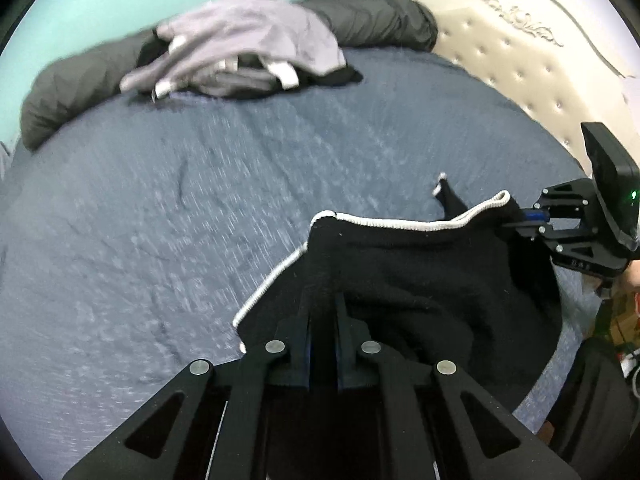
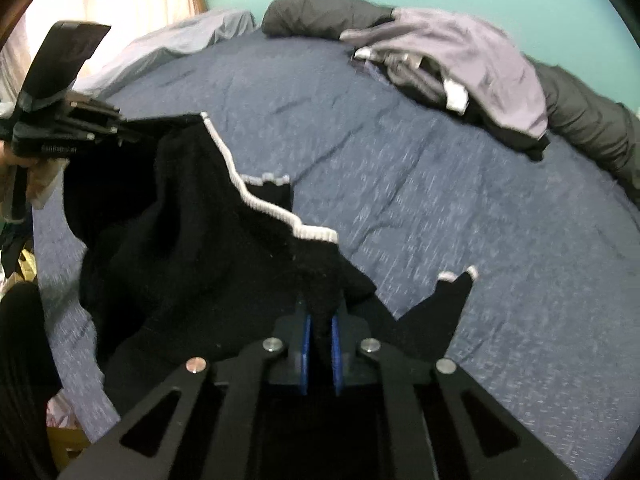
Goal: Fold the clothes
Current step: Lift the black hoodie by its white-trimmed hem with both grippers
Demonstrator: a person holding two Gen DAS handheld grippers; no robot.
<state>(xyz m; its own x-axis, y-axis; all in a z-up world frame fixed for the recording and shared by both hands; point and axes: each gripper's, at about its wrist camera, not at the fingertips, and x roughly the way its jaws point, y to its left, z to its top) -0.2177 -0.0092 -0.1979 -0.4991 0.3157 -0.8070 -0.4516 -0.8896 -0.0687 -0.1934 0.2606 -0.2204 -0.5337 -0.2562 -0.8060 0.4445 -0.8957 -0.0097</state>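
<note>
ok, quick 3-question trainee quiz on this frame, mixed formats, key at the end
1. True or false: both the left gripper and the right gripper are shut on the black garment.
2. Multiple choice: the trim along the black garment's edge is A) red, B) white, C) green.
3. Short answer: where does the pile of other clothes lie on the blue bedspread, relative to the grippers?

Key:
1. True. Each wrist view shows black cloth pinched between the fingers.
2. B.
3. At the far side of the bed, against the dark rolled bedding, apart from the held garment.
</note>
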